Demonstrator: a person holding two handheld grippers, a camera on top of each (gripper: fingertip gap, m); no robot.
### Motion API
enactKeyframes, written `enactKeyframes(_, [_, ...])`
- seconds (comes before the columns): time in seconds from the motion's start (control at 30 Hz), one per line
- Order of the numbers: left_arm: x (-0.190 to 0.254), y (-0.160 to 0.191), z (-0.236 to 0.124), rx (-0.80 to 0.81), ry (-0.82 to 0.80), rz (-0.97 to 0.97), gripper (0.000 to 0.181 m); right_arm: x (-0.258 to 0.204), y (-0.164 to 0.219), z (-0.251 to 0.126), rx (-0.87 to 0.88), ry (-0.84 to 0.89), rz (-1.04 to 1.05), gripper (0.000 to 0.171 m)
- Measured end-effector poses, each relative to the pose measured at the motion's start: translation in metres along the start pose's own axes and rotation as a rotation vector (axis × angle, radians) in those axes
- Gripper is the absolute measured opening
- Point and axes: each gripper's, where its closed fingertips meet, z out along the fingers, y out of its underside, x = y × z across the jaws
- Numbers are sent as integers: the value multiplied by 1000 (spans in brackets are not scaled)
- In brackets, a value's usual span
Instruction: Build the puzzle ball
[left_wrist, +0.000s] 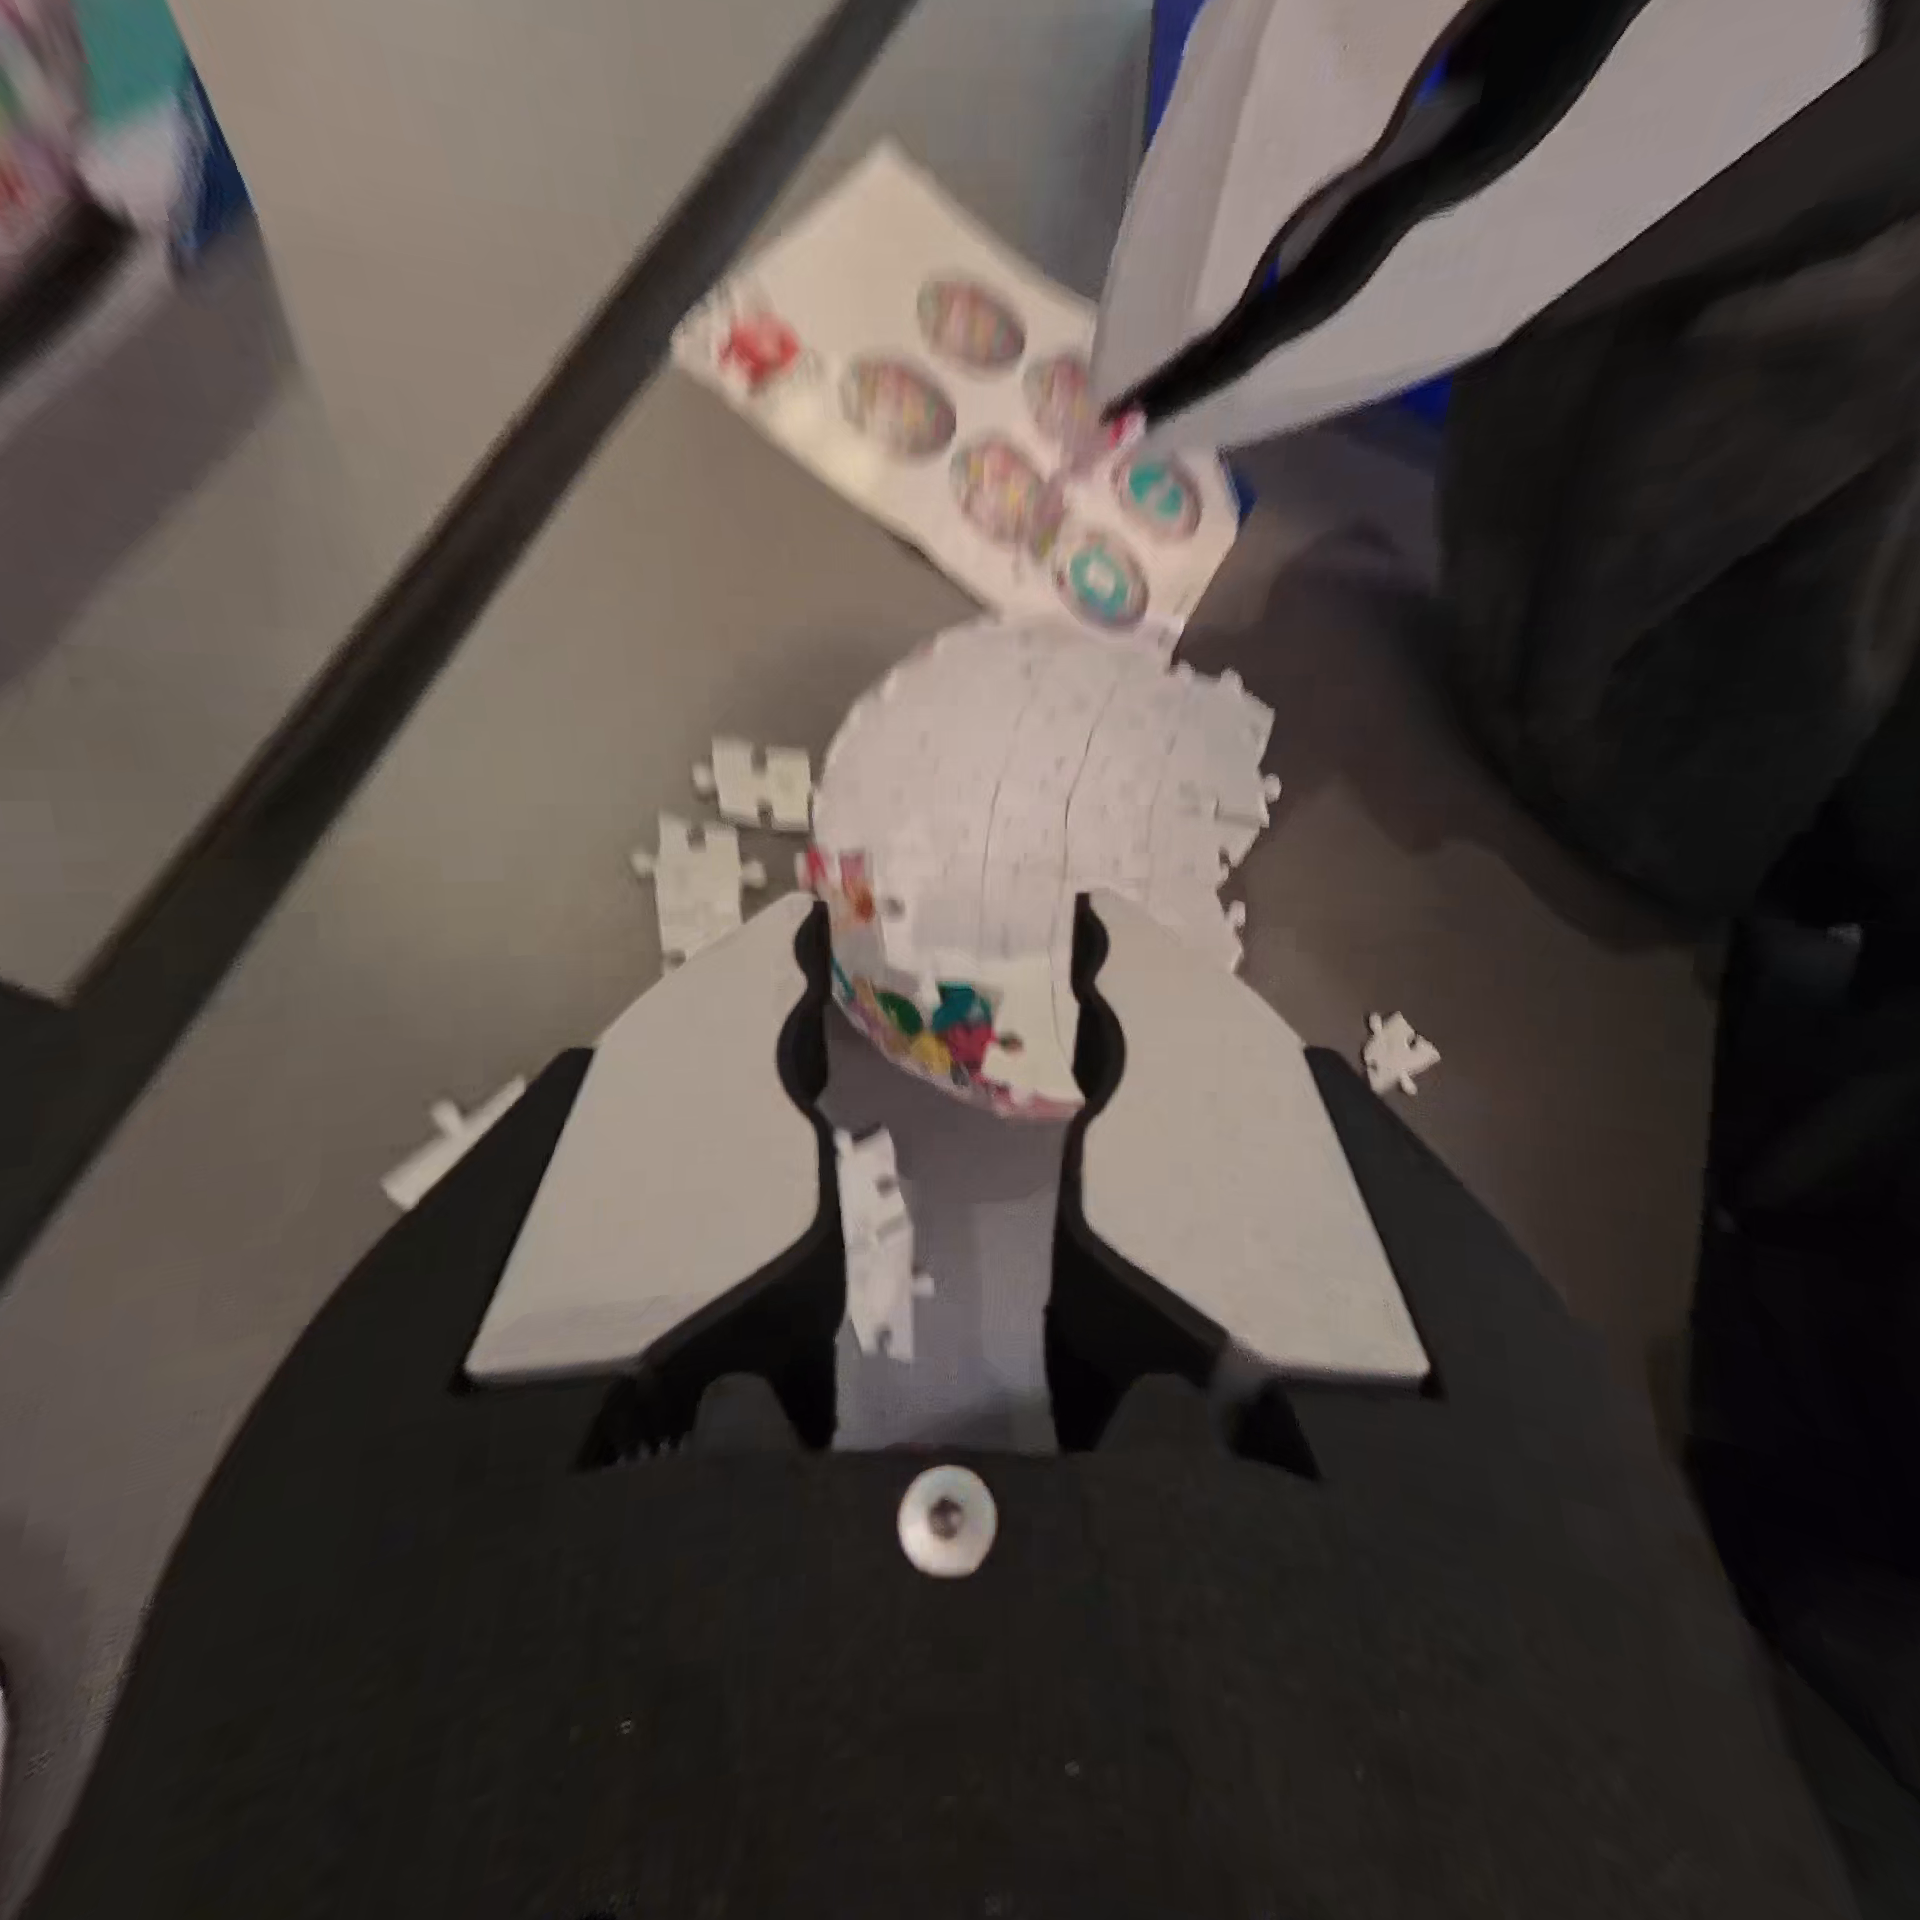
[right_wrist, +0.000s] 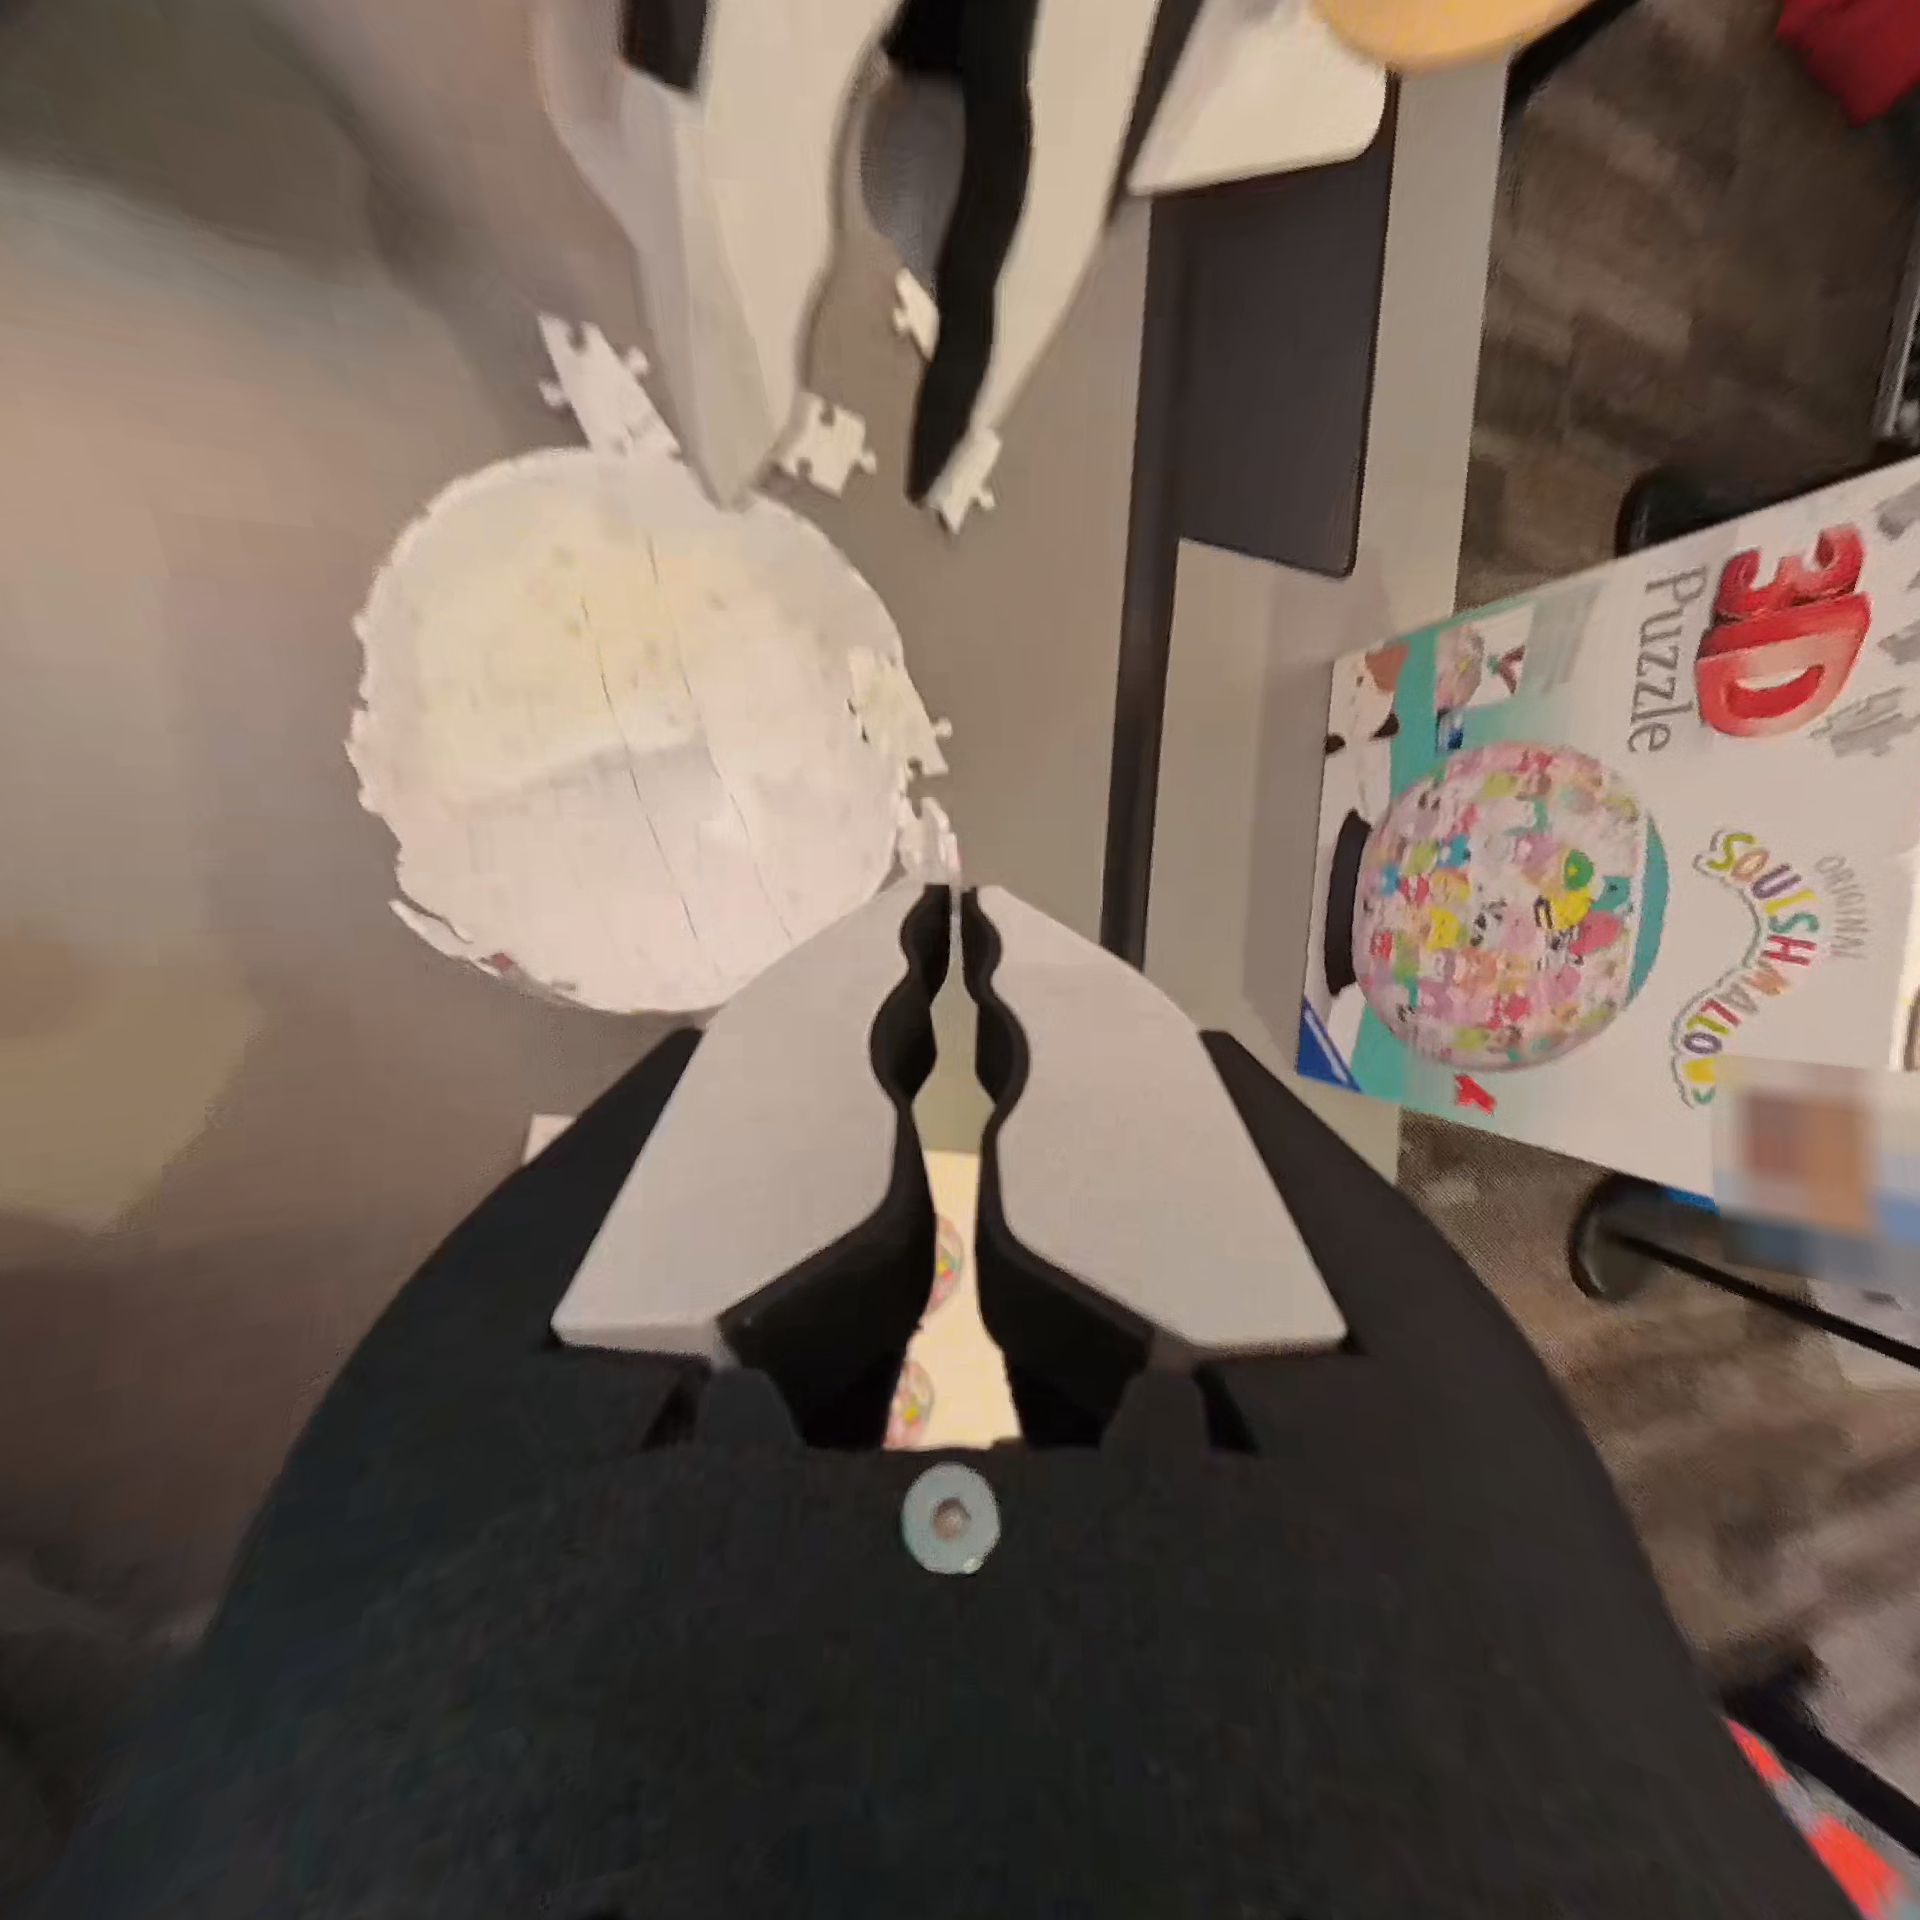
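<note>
The half-built puzzle ball is a white open shell lying on the grey table, with its coloured outside showing at the near rim. It also shows in the right wrist view. My left gripper is open, its fingers astride the shell's near rim; I cannot tell if they touch it. It also shows in the right wrist view. My right gripper is shut on a small puzzle piece beside the shell's rim. In the left wrist view the right gripper hangs above the far side.
Loose white pieces lie left of the shell, one lies right and one under my left gripper. A printed sheet lies beyond the shell. The puzzle box stands off the table's right edge. Dark clothing is at right. Spacing between my two grippers at the tips: around 9 cm.
</note>
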Motion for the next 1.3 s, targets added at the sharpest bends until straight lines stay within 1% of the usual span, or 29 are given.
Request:
enactKeyframes(0.03, [1, 9, 2, -57, -9, -37, 50, 2, 1, 2, -37, 13, -13, 2])
enactKeyframes(0.07, [2, 17, 3, -96, -26, -81, 62, 4, 2, 4, -63, 16, -18, 2])
enactKeyframes(0.1, [4, 22, 5, -116, -46, -131, 68, 5, 1, 5, -81, 13, -19, 2])
enactKeyframes(0.13, [6, 24, 7, -114, -65, -185, 67, 8, 2, 6, -92, 15, -17, 2])
enactKeyframes(0.2, [14, 24, 8, -54, -84, -288, 64, 15, 4, 6, -108, 28, 0, 2])
enactKeyframes(0.3, [23, 35, 6, -23, -171, -337, 61, 15, 12, 3, -116, 34, 1, 2])
enactKeyframes(0.37, [29, 40, 5, 22, -253, -335, 58, 14, 16, -3, -104, 47, -8, 2])
enactKeyframes(0.43, [39, 36, 6, 126, -352, -255, 47, 15, 17, -9, -94, 55, 4, 2])
enactKeyframes(0.5, [61, 35, 21, 174, -420, -115, 37, 16, 16, -14, -74, 69, -1, 2])
enactKeyframes(0.53, [72, 35, 33, 174, -441, -65, 29, 15, 14, -15, -64, 64, 1, 2])
enactKeyframes(0.57, [81, 34, 43, 187, -463, -36, 26, 13, 13, -16, -60, 59, 0, 2])
enactKeyframes(0.6, [87, 31, 53, 217, -484, -27, 24, 12, 13, -17, -63, 60, -4, 2])
enactKeyframes(0.67, [89, 31, 67, 268, -550, -59, 11, 10, 13, -17, -73, 64, -14, 2])
enactKeyframes(0.77, [87, 36, 83, 297, -604, -102, 3, 5, 13, -17, -79, 55, -21, 2])
enactKeyframes(0.83, [82, 35, 80, 323, -656, -123, 1, 5, 13, -19, -79, 61, -23, 2])
enactKeyframes(0.93, [82, 31, 78, 359, -660, -143, 1, 5, 14, -21, -73, 57, -12, 2])
enactKeyframes(1.1, [76, 37, 83, 326, -680, -150, 0, 6, 18, -25, -75, 61, -4, 2])
enactKeyframes(1.3, [73, 49, 82, 264, -765, -99, 0, 2, 6, -26, -12, 48, -46, 2])
